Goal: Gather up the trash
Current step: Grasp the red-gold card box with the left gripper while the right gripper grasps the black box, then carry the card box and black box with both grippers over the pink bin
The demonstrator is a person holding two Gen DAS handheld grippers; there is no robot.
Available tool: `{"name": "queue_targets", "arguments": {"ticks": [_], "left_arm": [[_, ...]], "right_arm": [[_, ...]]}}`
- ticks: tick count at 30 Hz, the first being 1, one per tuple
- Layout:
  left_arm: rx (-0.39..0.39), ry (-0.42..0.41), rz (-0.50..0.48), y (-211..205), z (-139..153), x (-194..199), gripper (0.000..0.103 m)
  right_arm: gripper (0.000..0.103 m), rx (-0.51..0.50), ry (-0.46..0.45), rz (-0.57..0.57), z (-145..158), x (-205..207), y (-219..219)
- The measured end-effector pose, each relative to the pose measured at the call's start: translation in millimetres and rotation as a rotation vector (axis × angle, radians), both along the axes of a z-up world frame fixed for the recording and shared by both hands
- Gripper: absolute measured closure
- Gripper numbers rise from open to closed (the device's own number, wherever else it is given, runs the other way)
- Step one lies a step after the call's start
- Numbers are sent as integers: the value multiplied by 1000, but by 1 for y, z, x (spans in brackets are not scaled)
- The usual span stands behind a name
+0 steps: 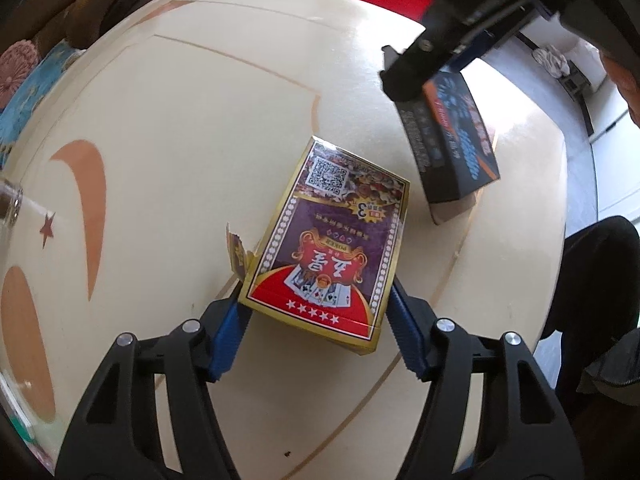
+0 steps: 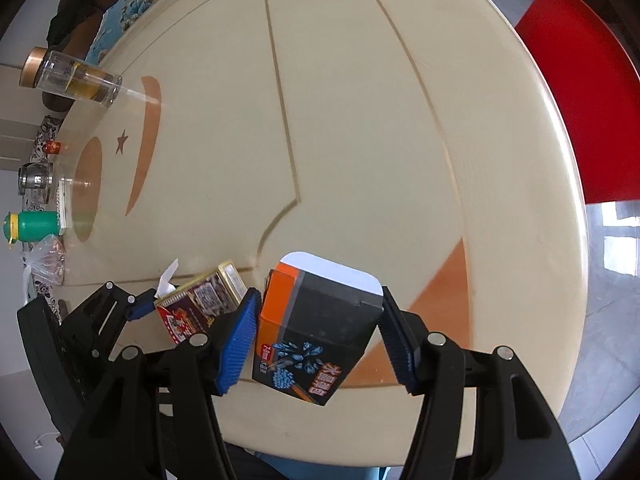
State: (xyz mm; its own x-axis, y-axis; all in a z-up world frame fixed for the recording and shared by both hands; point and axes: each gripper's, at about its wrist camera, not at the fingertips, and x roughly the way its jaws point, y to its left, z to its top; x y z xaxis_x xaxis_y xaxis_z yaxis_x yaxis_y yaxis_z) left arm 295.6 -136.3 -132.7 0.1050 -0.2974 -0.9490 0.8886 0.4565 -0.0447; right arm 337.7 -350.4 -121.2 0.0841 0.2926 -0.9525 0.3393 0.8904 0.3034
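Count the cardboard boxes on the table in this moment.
2. The playing-card box lies flat between the left gripper's fingers. The black-and-orange box stands tilted between the right gripper's fingers, just right of the first. Others may lie outside view.

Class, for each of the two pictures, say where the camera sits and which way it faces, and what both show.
Left wrist: on the left tongs, looking down along them at the card box on the table; right tongs show at top right.
Right wrist: on the right tongs, facing the black box; left tongs show at left.
Shared: both boxes, table.
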Motion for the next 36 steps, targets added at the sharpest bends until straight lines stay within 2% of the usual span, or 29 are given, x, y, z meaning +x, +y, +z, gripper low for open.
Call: {"name": "queue_targets", "arguments": {"ticks": [6,19,24,32,36], "left_arm": [[-4,-17,28,-1,7,0,39],[-27,-92,64,33,45,-32,39],[-34,-96,81,43,52,-39,39],[-17,-158,63,58,74,-73,39],[-10,-181,63,58,78,-77,39]], "right_arm": [[46,5,-15,13,6,-9,4],[47,10,-80,97,44,-35,41],[47,15,-91,123,52,-44,55],[47,-37,-129,192,77,-72,79],[47,-46,-143,220,88,-92,91]]}}
